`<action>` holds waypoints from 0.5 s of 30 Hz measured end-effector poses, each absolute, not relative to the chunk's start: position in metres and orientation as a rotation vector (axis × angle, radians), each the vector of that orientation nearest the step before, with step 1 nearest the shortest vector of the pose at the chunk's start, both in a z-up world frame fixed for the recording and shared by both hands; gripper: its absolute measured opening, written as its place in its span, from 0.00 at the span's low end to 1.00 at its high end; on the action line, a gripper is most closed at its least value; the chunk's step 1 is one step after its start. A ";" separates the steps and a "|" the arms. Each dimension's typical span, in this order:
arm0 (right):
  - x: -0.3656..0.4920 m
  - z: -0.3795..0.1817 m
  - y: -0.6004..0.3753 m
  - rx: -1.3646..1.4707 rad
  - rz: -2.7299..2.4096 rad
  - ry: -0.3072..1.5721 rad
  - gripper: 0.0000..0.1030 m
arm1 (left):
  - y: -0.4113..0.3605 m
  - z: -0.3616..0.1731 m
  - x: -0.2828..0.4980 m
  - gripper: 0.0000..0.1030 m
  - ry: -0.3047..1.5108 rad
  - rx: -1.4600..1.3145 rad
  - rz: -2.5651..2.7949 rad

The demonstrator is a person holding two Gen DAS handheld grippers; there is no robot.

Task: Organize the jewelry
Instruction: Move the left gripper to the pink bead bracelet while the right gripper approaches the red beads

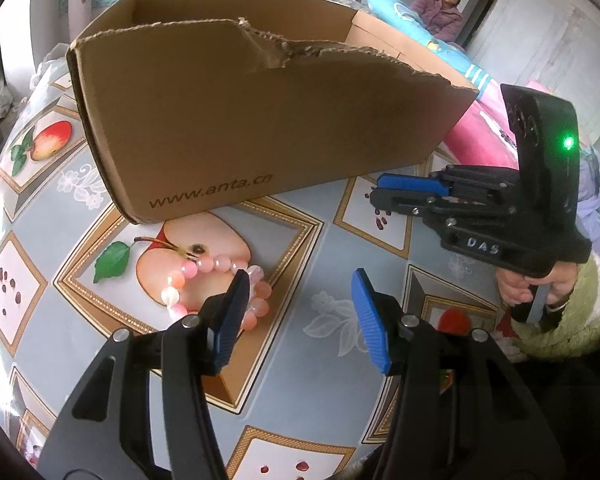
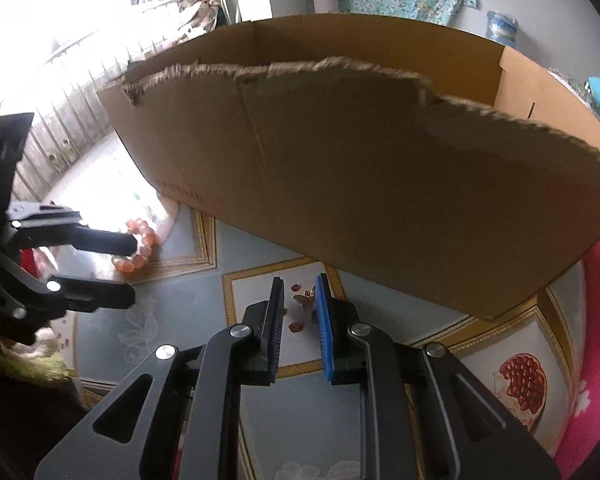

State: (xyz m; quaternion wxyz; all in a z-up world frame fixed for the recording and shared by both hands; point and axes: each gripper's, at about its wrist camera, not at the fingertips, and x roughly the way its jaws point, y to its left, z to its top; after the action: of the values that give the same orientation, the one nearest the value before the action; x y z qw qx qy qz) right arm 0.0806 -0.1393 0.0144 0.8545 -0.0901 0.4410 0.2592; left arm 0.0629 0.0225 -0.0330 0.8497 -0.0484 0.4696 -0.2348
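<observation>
Matt corrugated cardboard box (image 1: 260,120) with torn edge, glossy translucent bead bracelet (image 1: 220,280), shiny printed tablecloth (image 1: 320,240)

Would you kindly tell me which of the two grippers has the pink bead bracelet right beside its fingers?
The left gripper: one finger overlaps the pink bead bracelet, whereas the right gripper is nearer the torn cardboard box.

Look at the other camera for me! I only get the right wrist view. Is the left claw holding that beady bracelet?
Observer: No. The left claw is open, and the bracelet lies by one of its fingers, not between the two.
Operator: What's under the beads?
Observer: A half apple printed on the tablecloth.
Operator: Does my claw have a light?
Observer: Yes, a green light glows on the black body behind the right claw.
</observation>
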 end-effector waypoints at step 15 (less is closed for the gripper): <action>0.085 0.021 -0.141 -0.206 0.507 0.926 0.11 | 0.027 -0.034 0.060 0.49 0.978 -0.108 -0.505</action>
State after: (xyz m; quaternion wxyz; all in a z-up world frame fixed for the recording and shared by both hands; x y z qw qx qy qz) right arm 0.0851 -0.1406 0.0213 0.8589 -0.0980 0.4409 0.2413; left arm 0.0602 0.0266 -0.0337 0.8509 -0.0513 0.4645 -0.2399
